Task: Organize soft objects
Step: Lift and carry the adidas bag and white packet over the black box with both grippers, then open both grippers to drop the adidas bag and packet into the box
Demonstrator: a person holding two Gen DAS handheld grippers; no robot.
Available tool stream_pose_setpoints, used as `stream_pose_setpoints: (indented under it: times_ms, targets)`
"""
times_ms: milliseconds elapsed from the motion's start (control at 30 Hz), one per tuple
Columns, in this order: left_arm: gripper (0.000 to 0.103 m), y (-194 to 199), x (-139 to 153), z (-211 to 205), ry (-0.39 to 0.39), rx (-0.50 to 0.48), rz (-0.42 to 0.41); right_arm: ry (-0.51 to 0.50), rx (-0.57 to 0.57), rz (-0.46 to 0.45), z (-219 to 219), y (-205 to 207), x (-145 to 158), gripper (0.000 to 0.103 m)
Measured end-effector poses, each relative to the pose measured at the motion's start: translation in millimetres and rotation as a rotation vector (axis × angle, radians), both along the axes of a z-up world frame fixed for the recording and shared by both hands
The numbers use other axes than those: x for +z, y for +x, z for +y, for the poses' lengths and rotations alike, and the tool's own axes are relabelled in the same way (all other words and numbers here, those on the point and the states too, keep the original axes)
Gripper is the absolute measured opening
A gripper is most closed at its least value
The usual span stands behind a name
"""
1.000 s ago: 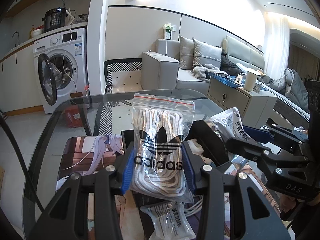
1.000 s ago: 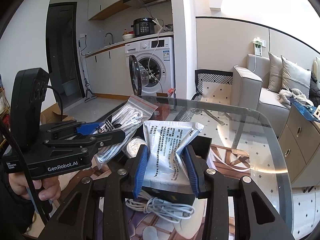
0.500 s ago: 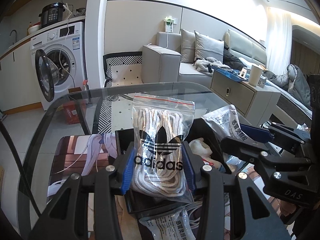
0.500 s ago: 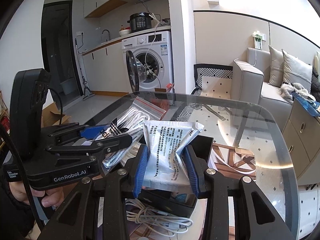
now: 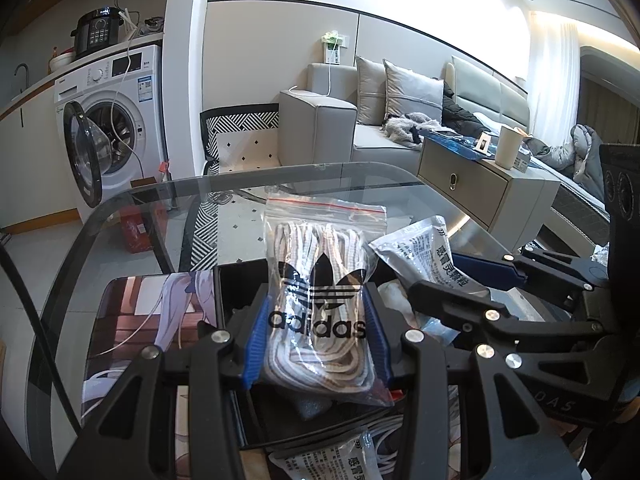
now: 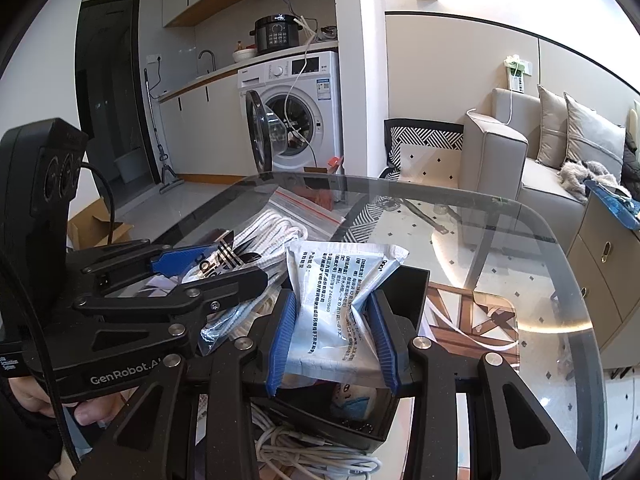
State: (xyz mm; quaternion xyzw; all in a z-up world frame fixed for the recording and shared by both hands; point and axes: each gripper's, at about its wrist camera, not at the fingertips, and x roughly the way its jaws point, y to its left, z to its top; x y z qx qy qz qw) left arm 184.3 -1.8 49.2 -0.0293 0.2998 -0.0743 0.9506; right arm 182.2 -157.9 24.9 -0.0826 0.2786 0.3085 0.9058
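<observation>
Soft packets were what we held above a round glass table point(image 6: 560, 240), with a black bin point(image 6: 412, 288) under both grippers and a printed mat point(image 5: 132, 320) lying beneath the bin. Our left gripper point(image 5: 316, 340) was clamped on a clear zip bag of white laces point(image 5: 320, 280), its blue pads pressing both sides and the bag standing upright over the bin. Our right gripper point(image 6: 332, 336) was clenched on a white medicine sachet point(image 6: 336, 288), creased between the pads. Coiled white cable point(image 6: 316, 452) lay just beside the bin.
</observation>
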Motion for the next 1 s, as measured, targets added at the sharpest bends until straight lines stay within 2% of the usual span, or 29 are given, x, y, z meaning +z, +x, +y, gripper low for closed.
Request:
stream_pose_setpoints:
  times_ms: [500,600,667,800,833,867,1000]
  targets:
    - [0.043,2,-10,-2,0.034,-0.012,0.034,-0.059,0.001,0.018,4,8,-13,0.038]
    - [0.044,2,-12,-2,0.033,-0.015,0.043,-0.074,0.003,0.014,4,9,-15,0.041]
    - [0.048,2,-13,-2,0.04,-0.013,0.052,-0.069,0.005,0.006,2,8,-13,0.05]
    - [0.059,-5,-10,2,0.021,-0.019,0.046,-0.057,0.005,-0.01,-7,2,-7,0.056]
    - [0.064,-7,-10,2,0.023,-0.017,0.041,-0.054,0.006,-0.015,-9,0,-5,0.063]
    - [0.065,-10,-9,3,0.023,-0.02,0.034,-0.056,-0.002,-0.018,-12,-2,-4,0.074]
    - [0.077,-20,-4,4,0.008,-0.042,0.024,-0.032,-0.013,-0.011,-23,-12,2,0.089]
